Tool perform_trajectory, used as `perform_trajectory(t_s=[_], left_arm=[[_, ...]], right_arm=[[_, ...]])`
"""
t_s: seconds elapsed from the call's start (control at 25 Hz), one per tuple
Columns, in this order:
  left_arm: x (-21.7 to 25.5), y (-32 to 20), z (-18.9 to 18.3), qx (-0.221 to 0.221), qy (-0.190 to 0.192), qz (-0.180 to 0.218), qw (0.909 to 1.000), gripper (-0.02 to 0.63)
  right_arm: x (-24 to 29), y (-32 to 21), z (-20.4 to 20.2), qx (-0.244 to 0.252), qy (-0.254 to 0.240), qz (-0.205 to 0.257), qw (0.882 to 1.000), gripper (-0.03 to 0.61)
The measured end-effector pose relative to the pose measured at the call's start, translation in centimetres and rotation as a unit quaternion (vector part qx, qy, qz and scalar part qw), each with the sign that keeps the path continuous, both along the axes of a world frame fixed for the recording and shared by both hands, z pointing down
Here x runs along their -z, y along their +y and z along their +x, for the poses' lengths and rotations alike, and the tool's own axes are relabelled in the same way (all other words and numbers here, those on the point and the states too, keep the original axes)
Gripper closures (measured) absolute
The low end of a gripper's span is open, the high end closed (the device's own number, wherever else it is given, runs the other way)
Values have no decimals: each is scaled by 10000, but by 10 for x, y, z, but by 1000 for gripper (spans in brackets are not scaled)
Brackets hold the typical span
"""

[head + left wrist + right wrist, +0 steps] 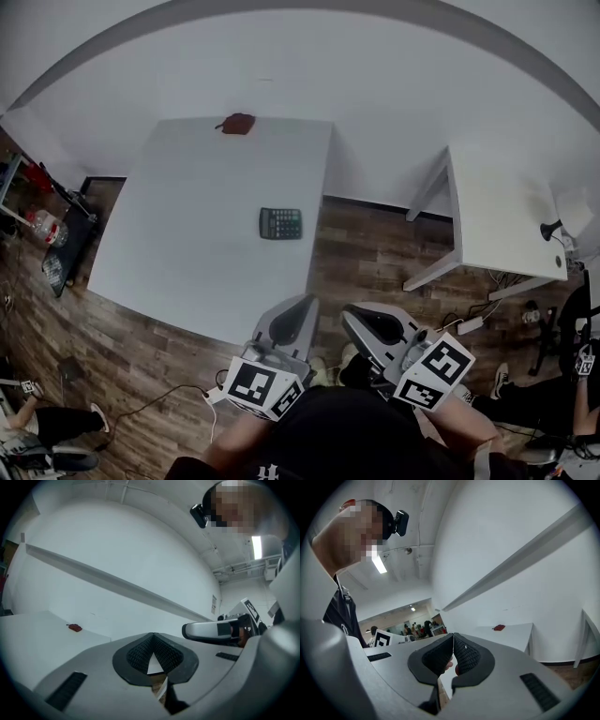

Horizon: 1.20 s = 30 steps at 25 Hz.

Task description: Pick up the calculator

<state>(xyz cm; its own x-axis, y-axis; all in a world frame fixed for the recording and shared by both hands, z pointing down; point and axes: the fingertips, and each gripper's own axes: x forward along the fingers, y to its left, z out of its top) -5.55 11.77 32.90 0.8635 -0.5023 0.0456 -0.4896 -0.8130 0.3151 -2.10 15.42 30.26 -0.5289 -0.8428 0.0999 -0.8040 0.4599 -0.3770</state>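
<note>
There's the dark rectangular calculator (pixel 280 223), lying flat and buttons-up on the white tabletop (pixel 187 234), close to its right edge. Both tools hover well short of it, off the near edge over the wood-plank floor (pixel 375 253). The left gripper (pixel 153 634) is clenched, tips together on nothing. The right gripper (pixel 453 635) is pinched closed and empty too. Here's the danger: go in like this and closed jaws just shove the calculator across that smooth top, maybe off the right side. It's thin and low, so even opened jaws may scrape the table or catch one corner, and it could tilt out of the grip. The small red object (pixel 236 124) at the far edge sits well clear.
</note>
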Motion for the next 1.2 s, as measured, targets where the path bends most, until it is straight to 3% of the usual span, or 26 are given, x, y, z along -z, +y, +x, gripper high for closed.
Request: perform_trajectory(t_s=[0.32,0.64,0.92,1.2], left_arm=[[-27,-52,14,321,-114,-322,9989,607],[-37,-115,45,967,-205,-517,9938,607],[-59,-163,76,1521,-469,-745,9844,607],[-101,-198,60,1988,-684,-920,9733,607]], right_arm=[[-20,-55,17,394,-131,-129,9991,565],[-29,-122,51,1011,-135,-254,9945,565],[-45,-173,88,1524,-287,-423,9870,565],[-57,-195,94,1867,-454,-651,9792,565]])
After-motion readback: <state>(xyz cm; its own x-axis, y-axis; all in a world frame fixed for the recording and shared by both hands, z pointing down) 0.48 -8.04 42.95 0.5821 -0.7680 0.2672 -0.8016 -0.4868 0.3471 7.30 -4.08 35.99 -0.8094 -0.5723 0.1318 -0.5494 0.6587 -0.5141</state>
